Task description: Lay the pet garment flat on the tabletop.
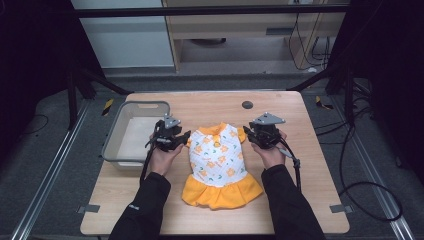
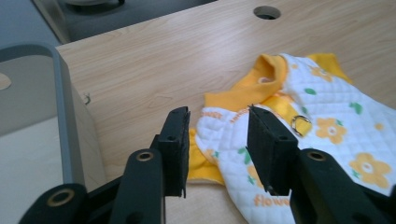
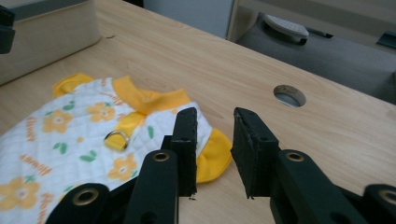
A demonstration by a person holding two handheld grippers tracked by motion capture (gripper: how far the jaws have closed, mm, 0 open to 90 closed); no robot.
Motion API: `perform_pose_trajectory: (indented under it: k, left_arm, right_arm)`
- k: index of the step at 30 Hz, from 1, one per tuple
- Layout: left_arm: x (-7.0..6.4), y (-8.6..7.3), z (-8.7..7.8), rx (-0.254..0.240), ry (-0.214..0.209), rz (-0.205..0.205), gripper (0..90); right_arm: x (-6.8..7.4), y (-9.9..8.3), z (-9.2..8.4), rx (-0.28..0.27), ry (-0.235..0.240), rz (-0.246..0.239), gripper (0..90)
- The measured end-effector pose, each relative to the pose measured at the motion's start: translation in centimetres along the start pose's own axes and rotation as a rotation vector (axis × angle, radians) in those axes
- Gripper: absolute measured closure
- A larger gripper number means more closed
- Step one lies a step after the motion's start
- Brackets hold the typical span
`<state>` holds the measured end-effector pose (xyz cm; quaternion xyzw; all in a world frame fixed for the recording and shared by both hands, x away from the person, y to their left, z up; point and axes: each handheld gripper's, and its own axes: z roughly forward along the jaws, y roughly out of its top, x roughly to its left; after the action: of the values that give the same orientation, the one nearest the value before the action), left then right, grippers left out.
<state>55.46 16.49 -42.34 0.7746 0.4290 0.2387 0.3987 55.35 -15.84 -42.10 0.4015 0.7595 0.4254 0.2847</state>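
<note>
A small white quilted dress with orange flowers, yellow collar and yellow skirt lies flat in the middle of the wooden table, collar toward the far side. My left gripper hovers at its left shoulder, jaws apart with nothing between them. In the left gripper view the left gripper hangs above the dress's yellow sleeve edge. My right gripper hovers at the right shoulder. In the right gripper view the right gripper is open above the yellow sleeve of the dress, holding nothing.
A grey plastic bin stands on the table's left part, close beside my left hand; its wall rises right next to the left jaw. A round cable hole sits in the tabletop behind the dress. Black cables trail off the right edge.
</note>
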Motion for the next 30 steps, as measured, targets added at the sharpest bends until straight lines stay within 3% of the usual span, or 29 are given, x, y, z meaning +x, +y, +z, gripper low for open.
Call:
perform_pose_trajectory:
  k: [1, 2, 8, 13, 21, 26, 30]
  left_arm:
    - [0.0, 0.0, 0.0, 0.000, 0.000, 0.000, 61.3]
    - [-0.2, -0.2, -0.5, -0.006, -0.034, -0.010, 61.3]
    - [-2.3, -2.1, -2.9, -0.002, -0.129, 0.039, 72.1]
    - [-3.5, -3.5, -3.8, 0.023, -0.166, 0.066, 74.7]
    - [-5.2, -6.3, -3.2, 0.099, -0.223, 0.078, 74.3]
    - [-5.9, -6.9, -2.6, 0.122, -0.251, 0.085, 73.9]
    - [-6.3, -7.4, -2.2, 0.152, -0.238, 0.116, 73.9]
  right_arm:
    - [0.0, 0.0, 0.0, 0.000, 0.000, 0.000, 71.0]
    - [0.1, -0.1, -0.4, 0.006, 0.012, 0.005, 71.7]
    - [0.8, -1.3, -2.6, 0.016, 0.064, 0.014, 78.6]
    - [1.4, -2.2, -3.0, 0.026, 0.101, 0.034, 81.9]
    - [3.2, -4.6, -1.9, 0.065, 0.162, 0.030, 89.2]
    - [3.8, -6.0, -0.4, 0.117, 0.175, 0.012, 90.0]
    - [4.1, -6.6, 0.3, 0.156, 0.170, -0.008, 90.0]
